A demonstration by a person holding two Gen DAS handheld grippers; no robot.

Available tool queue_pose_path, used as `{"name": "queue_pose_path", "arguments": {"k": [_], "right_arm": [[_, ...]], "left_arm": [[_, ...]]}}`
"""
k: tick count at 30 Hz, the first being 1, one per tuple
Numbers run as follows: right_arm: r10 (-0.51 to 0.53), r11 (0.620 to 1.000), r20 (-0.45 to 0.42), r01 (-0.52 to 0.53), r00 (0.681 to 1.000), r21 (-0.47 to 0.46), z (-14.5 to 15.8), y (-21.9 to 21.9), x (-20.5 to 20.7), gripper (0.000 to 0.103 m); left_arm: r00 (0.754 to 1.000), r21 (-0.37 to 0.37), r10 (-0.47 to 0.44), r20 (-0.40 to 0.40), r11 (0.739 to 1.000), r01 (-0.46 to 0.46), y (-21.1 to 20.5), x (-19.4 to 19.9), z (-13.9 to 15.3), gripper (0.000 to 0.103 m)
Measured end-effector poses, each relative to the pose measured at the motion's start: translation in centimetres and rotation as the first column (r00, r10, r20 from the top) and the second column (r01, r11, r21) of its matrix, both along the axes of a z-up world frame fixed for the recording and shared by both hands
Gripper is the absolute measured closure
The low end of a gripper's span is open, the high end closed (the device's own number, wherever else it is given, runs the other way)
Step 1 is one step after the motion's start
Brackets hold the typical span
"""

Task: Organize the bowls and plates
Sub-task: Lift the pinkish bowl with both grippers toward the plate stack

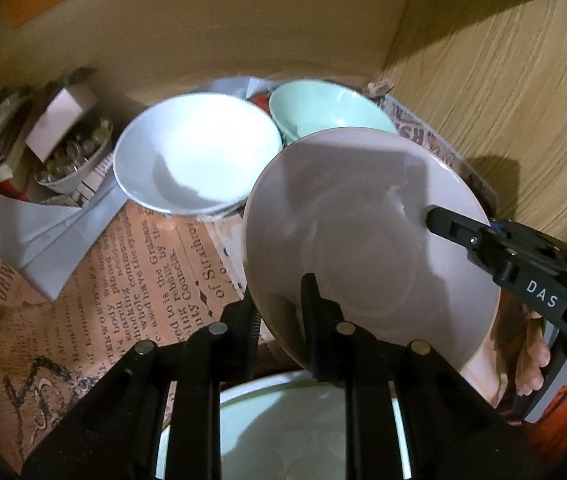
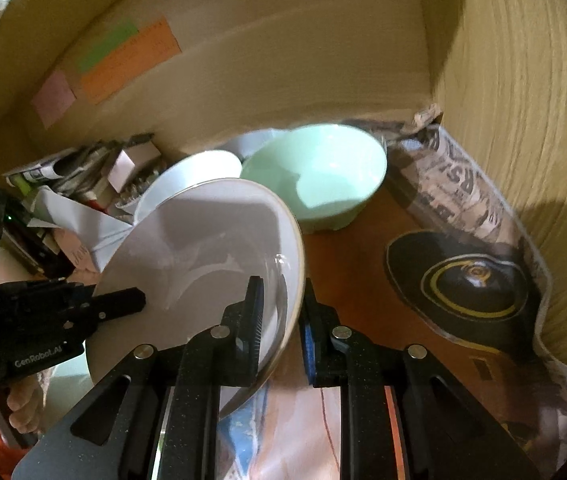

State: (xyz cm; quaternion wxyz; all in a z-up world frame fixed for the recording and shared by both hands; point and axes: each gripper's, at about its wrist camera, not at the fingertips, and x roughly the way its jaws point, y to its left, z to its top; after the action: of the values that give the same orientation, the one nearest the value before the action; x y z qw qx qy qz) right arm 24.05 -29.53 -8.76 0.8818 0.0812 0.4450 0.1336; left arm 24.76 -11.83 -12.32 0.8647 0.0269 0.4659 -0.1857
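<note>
A pale lilac plate (image 1: 363, 232) is held tilted above the shelf by both grippers. My left gripper (image 1: 279, 300) is shut on its near-left rim. My right gripper (image 2: 281, 312) is shut on the plate's right rim (image 2: 211, 248); it also shows in the left wrist view (image 1: 483, 248), and the left gripper in the right wrist view (image 2: 83, 308). Behind stand a white bowl (image 1: 195, 156) and a mint green bowl (image 2: 319, 176). Another pale plate (image 1: 283, 432) lies under the left gripper.
The shelf floor is lined with printed newspaper (image 1: 131, 272). A small bowl of clutter and boxes (image 1: 67, 152) sits at the back left. Wooden walls close the back (image 2: 283, 60) and the right side (image 2: 523, 140). A dark round print (image 2: 463, 284) lies at the right.
</note>
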Motion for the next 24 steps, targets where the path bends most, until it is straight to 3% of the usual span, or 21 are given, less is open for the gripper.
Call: {"name": "queue_pose_path", "arguments": {"k": [8, 24], "right_arm": [[0.022, 1.000, 0.061, -0.022, 0.998, -0.002, 2.0, 1.1, -1.5, 0.088], [0.117, 0.993, 0.108, -0.118, 0.987, 0.004, 3.7, 5.3, -5.3, 0.087]], "left_arm": [[0.998, -0.019, 0.019, 0.066, 1.000, -0.018, 1.1, -2.3, 2.3, 0.084], [0.986, -0.040, 0.113, 0.125, 0.993, -0.108, 4.8, -7.9, 3.7, 0.084]]}}
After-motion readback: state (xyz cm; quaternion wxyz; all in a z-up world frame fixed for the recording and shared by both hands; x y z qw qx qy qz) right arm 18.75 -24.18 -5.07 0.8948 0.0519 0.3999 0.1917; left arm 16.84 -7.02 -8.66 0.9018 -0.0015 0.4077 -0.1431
